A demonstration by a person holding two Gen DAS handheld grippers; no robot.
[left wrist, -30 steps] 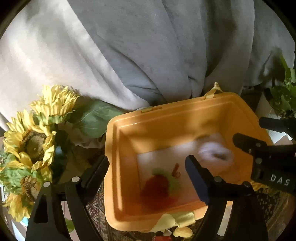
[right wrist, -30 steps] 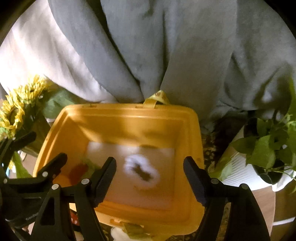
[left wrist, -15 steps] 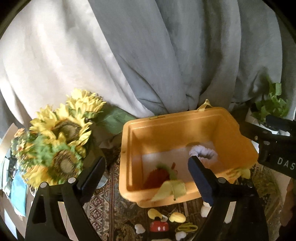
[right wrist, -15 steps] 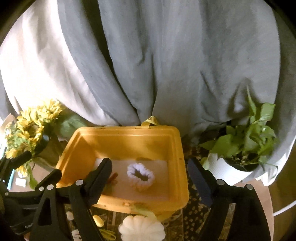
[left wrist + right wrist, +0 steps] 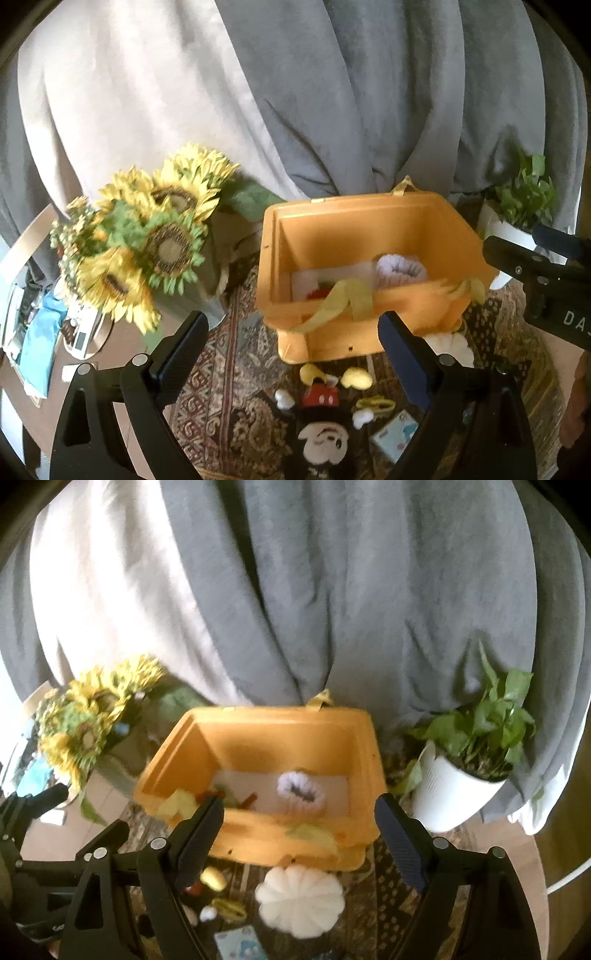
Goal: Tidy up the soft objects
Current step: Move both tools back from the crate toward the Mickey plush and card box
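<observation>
Right wrist view: both our grippers point(image 5: 297, 836) hang spread and empty; reaching for the white pumpkin point(image 5: 300, 901) before the yellow bin point(image 5: 369, 760), we risk knocking that bin.

Grey curtain point(image 5: 369, 609) behind; patterned rug point(image 5: 229, 376) below — sunlit, prob. window left.

smooth matt orange plastic bin point(image 5: 258, 834), soft grey cloth drape point(image 5: 332, 609), ribbed white plastic pot point(image 5: 447, 794)
</observation>
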